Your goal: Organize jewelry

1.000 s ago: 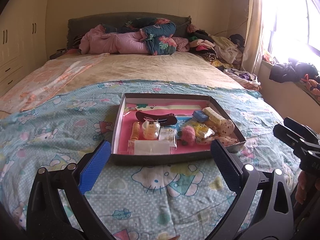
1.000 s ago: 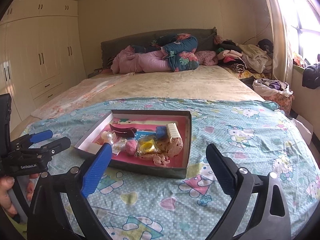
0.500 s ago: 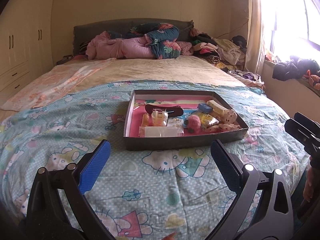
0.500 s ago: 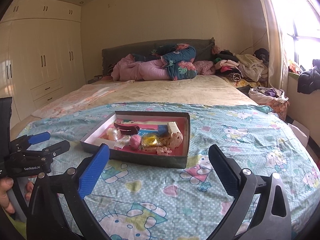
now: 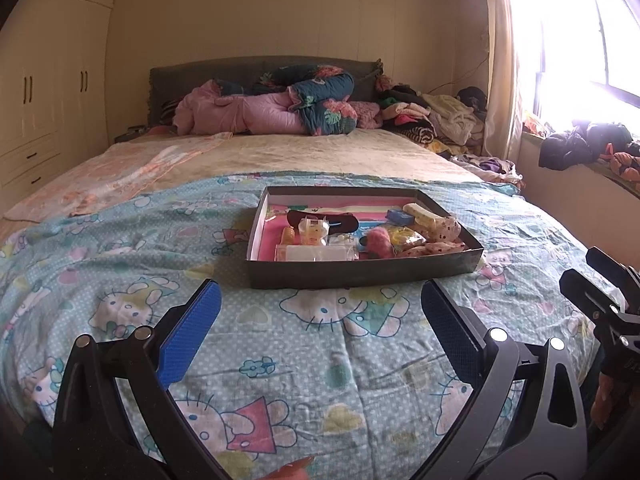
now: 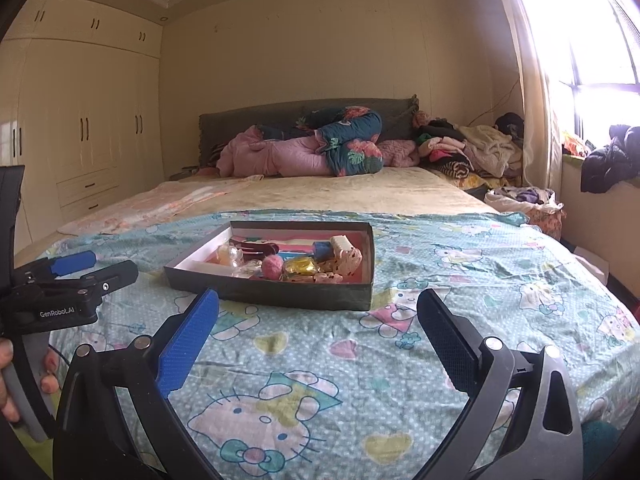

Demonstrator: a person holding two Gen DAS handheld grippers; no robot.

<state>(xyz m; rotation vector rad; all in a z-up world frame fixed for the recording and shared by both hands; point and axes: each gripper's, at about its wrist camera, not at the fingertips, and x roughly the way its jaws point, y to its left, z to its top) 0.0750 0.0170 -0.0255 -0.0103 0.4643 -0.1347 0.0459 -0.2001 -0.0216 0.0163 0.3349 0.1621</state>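
While both your tongs, left gripper (image 5: 320,312) and right gripper (image 6: 318,320), hang wide and empty, the tray (image 5: 360,270) of trinkets sits mid-bed on the blanket (image 5: 120,280); approach its near edge slowly (soft bedding tips trays) and pick one item.

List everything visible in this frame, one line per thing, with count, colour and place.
Box: one, dark grey, pink inside, on the blue cartoon sheet.
Hair claw: one, dark, back of box.
Pink pompom: one, middle of box.
Blue block: one, right rear of box.
Spotted cream fabric pieces: several, right side of box.
Clear packets: a few, front left of box.
Quilts: pink and floral navy, at headboard.
Clothes pile: mixed, right of quilts.
Wardrobe: cream, left wall.
Left gripper: open, empty.
Right gripper: open, empty.
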